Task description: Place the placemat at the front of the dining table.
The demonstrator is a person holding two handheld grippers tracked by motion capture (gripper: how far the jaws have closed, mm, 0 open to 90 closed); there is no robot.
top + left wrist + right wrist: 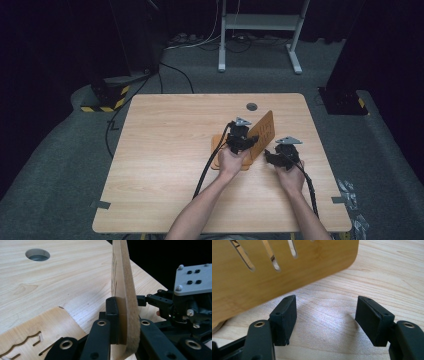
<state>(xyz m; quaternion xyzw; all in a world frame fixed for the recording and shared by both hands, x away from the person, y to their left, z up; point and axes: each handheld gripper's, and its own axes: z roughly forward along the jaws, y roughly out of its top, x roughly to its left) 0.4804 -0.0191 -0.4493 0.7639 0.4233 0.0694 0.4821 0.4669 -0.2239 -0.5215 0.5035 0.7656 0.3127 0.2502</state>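
thin wooden panel [123,290]: stiff, light, grip near edge | left gripper [122,322]: clenched on panel, upright | right gripper [327,320]: released, holds nothing

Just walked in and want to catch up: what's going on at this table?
A person at a wooden table works a tool in each hand. The left tool is clamped on a thin wooden board with cut-out slots, holding it up on edge over a second slotted board lying flat. The right tool waits open just beside the raised board, gripping nothing.
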